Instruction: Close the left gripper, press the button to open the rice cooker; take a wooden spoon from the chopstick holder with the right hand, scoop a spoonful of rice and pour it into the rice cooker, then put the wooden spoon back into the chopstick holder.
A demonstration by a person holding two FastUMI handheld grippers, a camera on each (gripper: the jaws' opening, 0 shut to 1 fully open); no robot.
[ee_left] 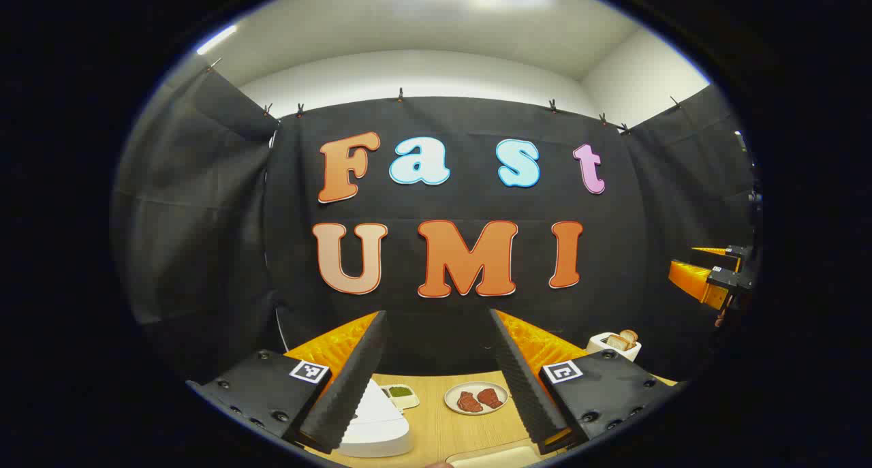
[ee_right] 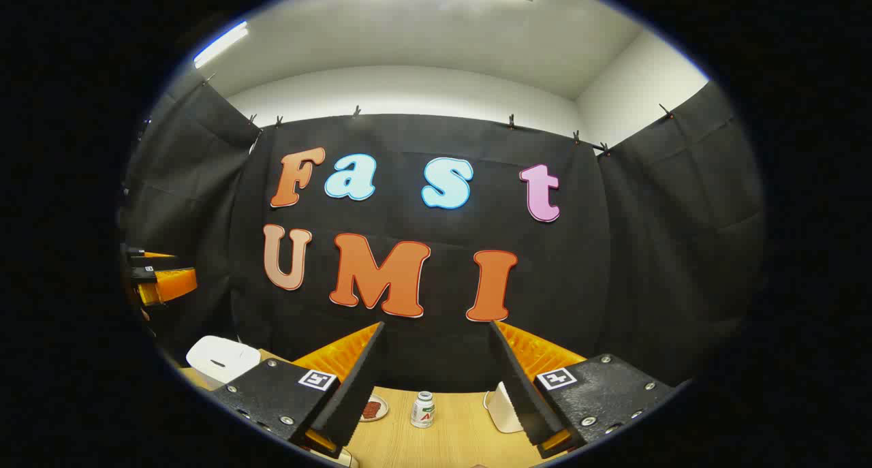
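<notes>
Your left gripper (ee_left: 436,376) hangs above the wooden table (ee_left: 463,430) with its fingers spread wide, nothing between them. In the left gripper view the white rice cooker (ee_left: 375,424) sits at the lower left of the frame, partly hidden behind your left-hand finger (ee_left: 347,386); it is below that finger, not in the gap, and not touched. Its lid looks shut as far as I can tell; no button visible. Just beyond it is a small white dish with something green (ee_left: 400,394), and near bottom centre a plate with two reddish-brown pieces (ee_left: 477,398), between the fingers but farther off. A white toaster with bread slices (ee_left: 615,345) stands at the lower right, and the other gripper (ee_left: 708,277) shows at the far right edge. Your right gripper (ee_right: 436,379) is also spread wide and empty. In the right gripper view the rice cooker (ee_right: 221,359) is at the lower left, well outside the fingers. A small white bottle (ee_right: 423,409) stands between the fingers at bottom centre; its label has red marks too small to read. A white object (ee_right: 503,408) peeks from behind the right-hand finger; can't tell what it is. Square black-and-white marker tags (ee_left: 310,371) sit on the gripper bodies.
</notes>
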